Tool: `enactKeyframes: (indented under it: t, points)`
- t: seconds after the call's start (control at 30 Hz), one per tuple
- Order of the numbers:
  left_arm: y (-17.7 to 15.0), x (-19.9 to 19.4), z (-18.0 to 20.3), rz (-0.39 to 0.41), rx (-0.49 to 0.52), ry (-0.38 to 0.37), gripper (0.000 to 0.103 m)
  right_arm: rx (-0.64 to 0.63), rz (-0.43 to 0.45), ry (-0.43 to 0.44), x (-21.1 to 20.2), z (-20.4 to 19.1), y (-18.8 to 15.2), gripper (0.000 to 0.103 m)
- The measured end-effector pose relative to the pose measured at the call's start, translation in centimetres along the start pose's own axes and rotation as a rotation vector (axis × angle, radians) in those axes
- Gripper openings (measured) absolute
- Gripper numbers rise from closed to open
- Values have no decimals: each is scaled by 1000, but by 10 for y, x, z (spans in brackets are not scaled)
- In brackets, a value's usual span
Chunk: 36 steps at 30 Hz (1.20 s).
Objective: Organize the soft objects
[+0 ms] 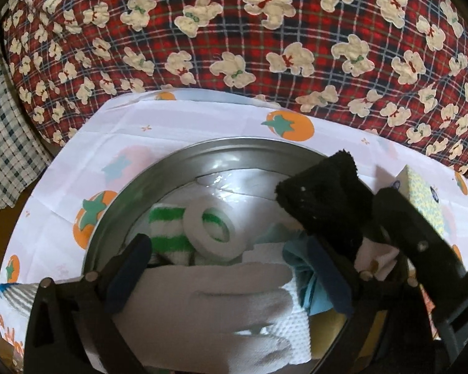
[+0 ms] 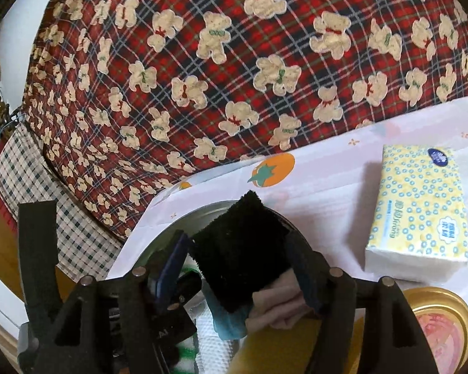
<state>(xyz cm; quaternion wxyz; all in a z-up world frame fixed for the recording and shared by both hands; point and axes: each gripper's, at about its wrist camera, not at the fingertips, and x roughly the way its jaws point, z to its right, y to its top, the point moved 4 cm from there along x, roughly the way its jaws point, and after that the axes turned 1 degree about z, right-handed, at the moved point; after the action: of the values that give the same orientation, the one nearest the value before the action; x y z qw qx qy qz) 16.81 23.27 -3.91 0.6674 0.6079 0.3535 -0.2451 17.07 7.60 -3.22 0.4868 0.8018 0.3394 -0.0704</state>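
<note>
A round metal bowl (image 1: 202, 149) sits on the persimmon-print cloth and holds soft things: a green-and-white striped cloth (image 1: 168, 233), a white tape roll (image 1: 210, 229), a white glove (image 1: 218, 299), paper towel (image 1: 293, 327) and a blue cloth (image 1: 309, 280). My left gripper (image 1: 227, 277) is open, its fingers spread over the bowl. My right gripper (image 2: 240, 265) is shut on a black fuzzy pad (image 2: 240, 249) above the bowl rim (image 2: 209, 210); the pad also shows in the left wrist view (image 1: 321, 196).
A yellow tissue pack (image 2: 418, 208) lies on the cloth (image 2: 327, 187) right of the bowl. A gold-rimmed tin lid (image 2: 443, 324) sits at the near right. A red plaid teddy-bear blanket (image 2: 234, 62) lies behind. A yellow sponge (image 2: 296, 349) is under my right gripper.
</note>
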Motion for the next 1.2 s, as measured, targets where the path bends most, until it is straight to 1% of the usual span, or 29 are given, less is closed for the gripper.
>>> enactKeyframes:
  t: [0.27, 0.43, 0.53, 0.6, 0.63, 0.7, 0.73, 0.83, 1.07, 1.17, 1.2]
  points:
    - [-10, -3, 1, 15, 37, 44, 101, -65, 89, 0, -18, -4, -8, 68]
    - [-15, -14, -3, 55, 31, 61, 101, -108, 165, -24, -29, -6, -10, 68]
    - [-22, -19, -6, 98, 35, 101, 101, -146, 196, -39, -33, -8, -11, 68]
    - [-25, -20, -7, 126, 35, 105, 101, -188, 230, -50, -37, -13, -13, 69]
    - [-25, -23, -7, 148, 32, 104, 101, -209, 248, -59, -39, -15, -14, 69]
    - [-26, -33, -8, 217, 14, 89, 101, -232, 274, -63, -42, -17, -16, 70]
    - [-27, -37, -10, 246, 0, 75, 101, -241, 285, -64, -43, -18, -17, 75]
    - [-29, -42, -16, 284, -37, 48, 101, -272, 324, -50, -49, -21, -21, 78]
    - [-41, -50, -21, 348, -65, 25, 101, -300, 339, -50, -55, -25, -26, 79]
    - [-48, -56, -21, 409, -71, 32, 102, -301, 354, -47, -61, -24, -30, 79]
    - [-50, -61, -21, 450, -71, 41, 102, -303, 363, -45, -64, -24, -31, 79]
